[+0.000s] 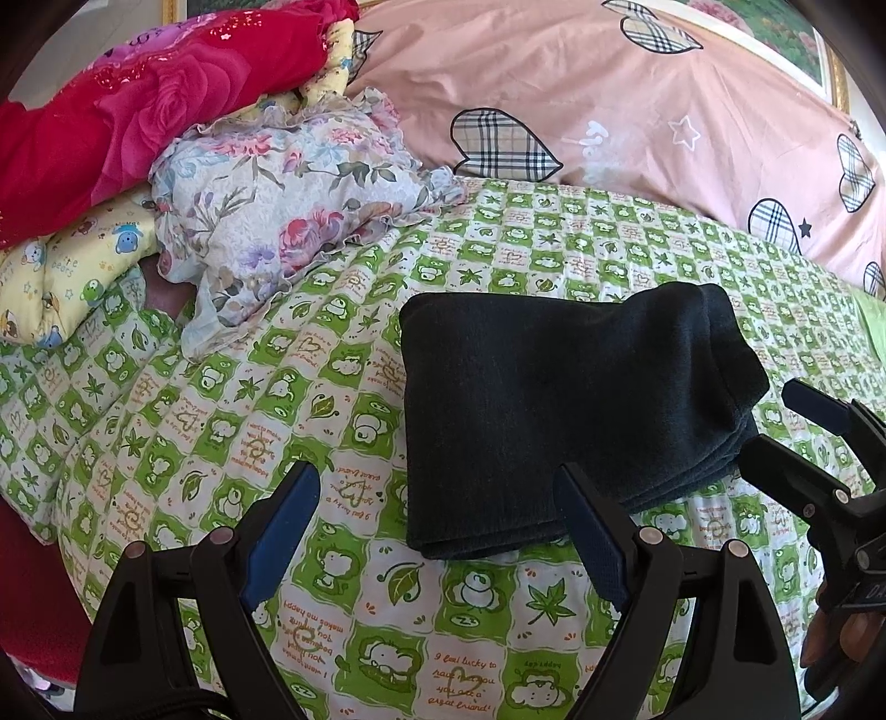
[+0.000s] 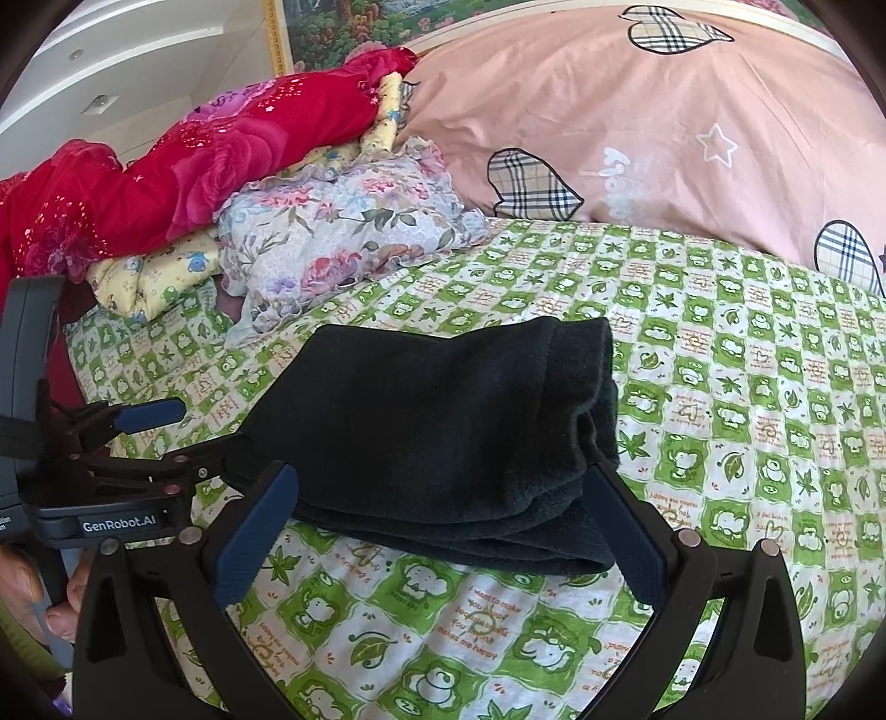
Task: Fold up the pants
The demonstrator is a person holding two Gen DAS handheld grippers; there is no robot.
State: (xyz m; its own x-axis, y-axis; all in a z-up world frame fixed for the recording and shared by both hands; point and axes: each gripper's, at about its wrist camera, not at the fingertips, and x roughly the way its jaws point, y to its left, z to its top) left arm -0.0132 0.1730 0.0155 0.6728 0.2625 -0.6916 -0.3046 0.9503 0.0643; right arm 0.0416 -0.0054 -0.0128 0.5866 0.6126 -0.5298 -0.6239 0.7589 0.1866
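The dark pants [image 1: 554, 410] lie folded into a compact stack on the green and white checked bedsheet [image 1: 332, 387]. They also show in the right wrist view [image 2: 443, 432]. My left gripper [image 1: 437, 531] is open and empty, just in front of the stack's near left corner. My right gripper [image 2: 443, 531] is open and empty, its jaws standing either side of the stack's near edge without closing on it. The right gripper shows at the right of the left wrist view [image 1: 775, 426], and the left gripper at the left of the right wrist view [image 2: 188, 432].
A floral ruffled pillow [image 1: 288, 210], a yellow cartoon quilt [image 1: 66, 277] and a red rose blanket [image 1: 138, 94] are piled at the back left. A pink duvet with plaid hearts [image 1: 637, 111] lies along the back. A framed picture [image 2: 360, 27] hangs on the wall.
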